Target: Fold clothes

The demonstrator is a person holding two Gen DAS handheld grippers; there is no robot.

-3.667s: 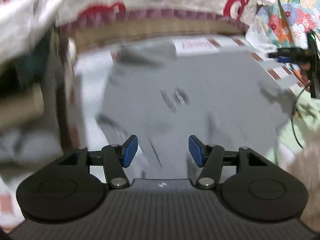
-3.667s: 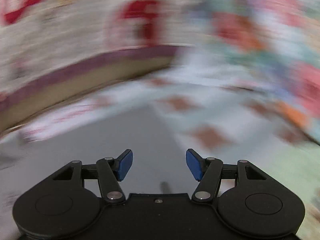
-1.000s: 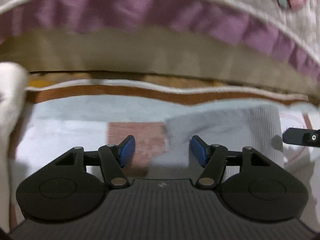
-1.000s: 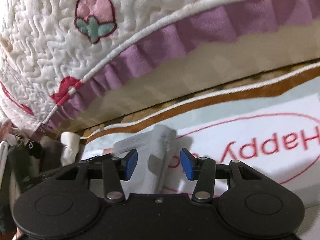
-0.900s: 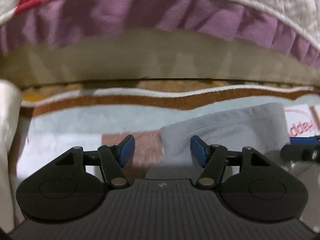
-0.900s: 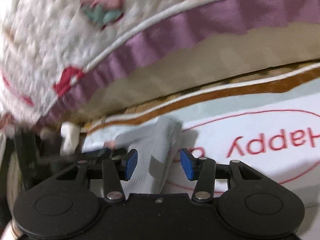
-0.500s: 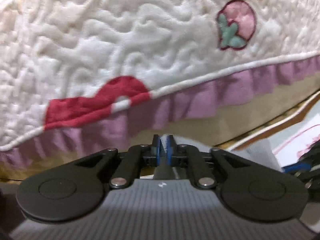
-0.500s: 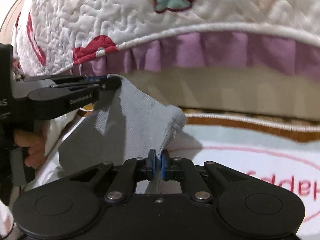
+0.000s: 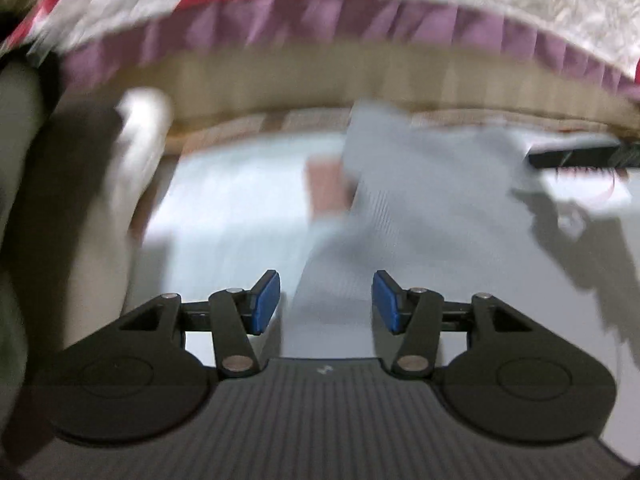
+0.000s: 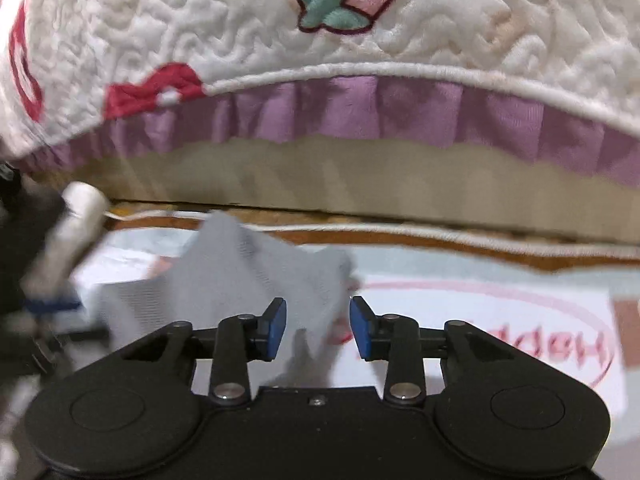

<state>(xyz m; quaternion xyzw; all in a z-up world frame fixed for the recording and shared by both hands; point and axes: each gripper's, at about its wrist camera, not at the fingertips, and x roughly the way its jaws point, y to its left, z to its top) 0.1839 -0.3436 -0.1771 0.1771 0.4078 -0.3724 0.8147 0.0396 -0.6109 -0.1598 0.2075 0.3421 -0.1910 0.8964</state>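
A grey ribbed garment [image 9: 420,208] lies on a pale mat, its far edge rumpled near the bed base. My left gripper [image 9: 326,306] is open and empty, with the cloth's left edge lying under the gap between its blue pads. In the right wrist view the same grey garment [image 10: 248,276] stands up in a loose peak. My right gripper [image 10: 318,326] is open, and a flap of the cloth lies between and below its pads. The left wrist view is blurred by motion.
A quilted white bedspread [image 10: 320,20] with a purple frill [image 10: 360,108] and a tan bed base [image 10: 320,176] rises just beyond the garment. The mat carries a red oval with lettering [image 10: 520,344]. A white roll [image 10: 76,216] stands at the left. The right gripper's tip [image 9: 580,156] shows in the left wrist view.
Both grippers were shut on the lifted grey cloth half a second ago. Both have opened and the cloth has dropped onto the mat. The left view is swinging.
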